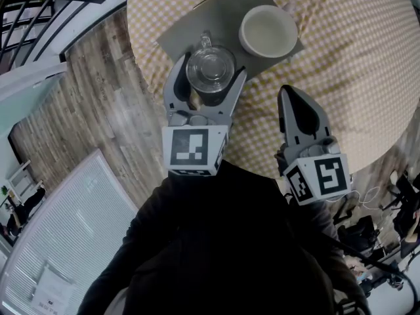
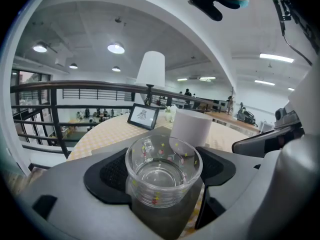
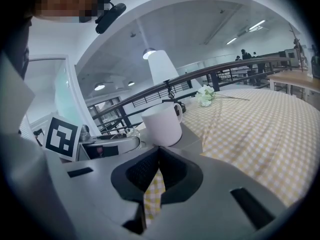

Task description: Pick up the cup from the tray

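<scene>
A clear glass cup (image 1: 210, 69) with small coloured specks stands on the near corner of a grey tray (image 1: 197, 25). My left gripper (image 1: 210, 79) straddles it, one jaw on each side. In the left gripper view the black pads (image 2: 112, 171) lie against the sides of the glass cup (image 2: 162, 171). A white mug (image 1: 268, 30) stands further back on the tray, also seen behind the glass as the white mug (image 2: 191, 126). My right gripper (image 1: 293, 100) hovers shut over the checked cloth, right of the tray, with nothing in it; the white mug (image 3: 161, 124) is ahead of it.
The round table (image 1: 354, 58) has a yellow checked cloth, and its edge drops to wooden floor (image 1: 98, 110) on the left. A small picture frame (image 2: 143, 116) and a white lamp (image 2: 150, 69) stand at the far side. White flowers (image 3: 205, 96) lie on the cloth.
</scene>
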